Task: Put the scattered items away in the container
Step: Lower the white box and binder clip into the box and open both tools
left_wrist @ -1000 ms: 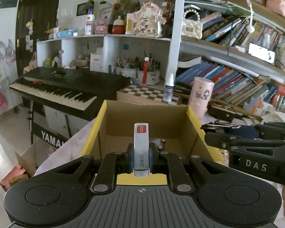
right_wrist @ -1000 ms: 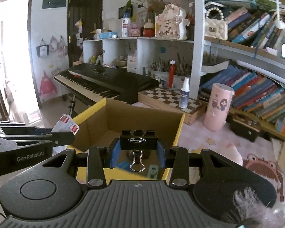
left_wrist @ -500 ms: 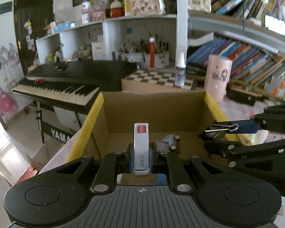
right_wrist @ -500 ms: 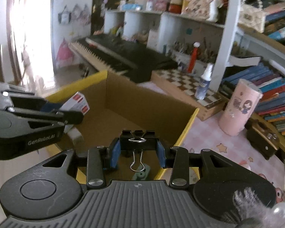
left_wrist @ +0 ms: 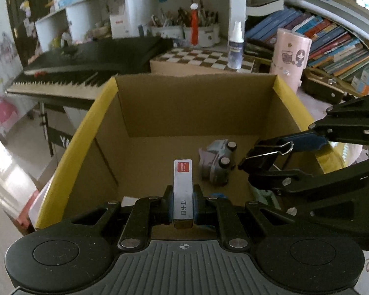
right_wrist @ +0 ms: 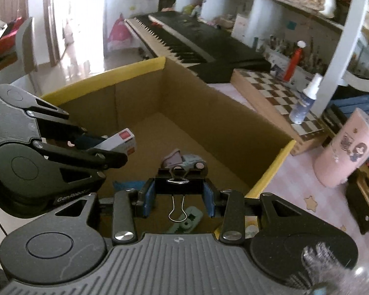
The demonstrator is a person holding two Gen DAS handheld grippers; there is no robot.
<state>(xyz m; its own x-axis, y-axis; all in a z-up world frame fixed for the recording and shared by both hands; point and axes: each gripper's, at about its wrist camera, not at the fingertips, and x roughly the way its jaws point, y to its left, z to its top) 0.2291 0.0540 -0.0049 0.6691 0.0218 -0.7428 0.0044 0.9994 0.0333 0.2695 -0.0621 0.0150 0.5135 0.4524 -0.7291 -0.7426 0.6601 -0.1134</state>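
1. While both my grippers hang over the open box (left_wrist: 105, 113), each carries one item, so I judge the coming step to be a release, not a pick.
2. My left gripper (left_wrist: 183, 206) has its jaws pinching a staple box (left_wrist: 183, 184) by its long sides. Its long axis runs straight ahead along the fingers, red-labelled end pointing at the far wall. It sits above the box floor, inside the yellow rim.
3. Just right of the staple box's far end, a toy car (left_wrist: 217, 162) lies on its side on the floor. A straight drop from the left should land just beside it.
4. My right gripper (right_wrist: 179, 198) has its jaws pinching a binder clip (right_wrist: 179, 184) by the ends of its black body, which lies crosswise to the fingers, one wire handle hanging down. It hovers above the near right part of the floor, over a small green item (right_wrist: 185, 222) I cannot identify.
5. Neither arm is nearer. Both loads are already within the walls, with the box floor straight below each, so opening the jaws should do.
6. Seen from the right wrist, the left gripper is close beside the right, so I would release one at a time.
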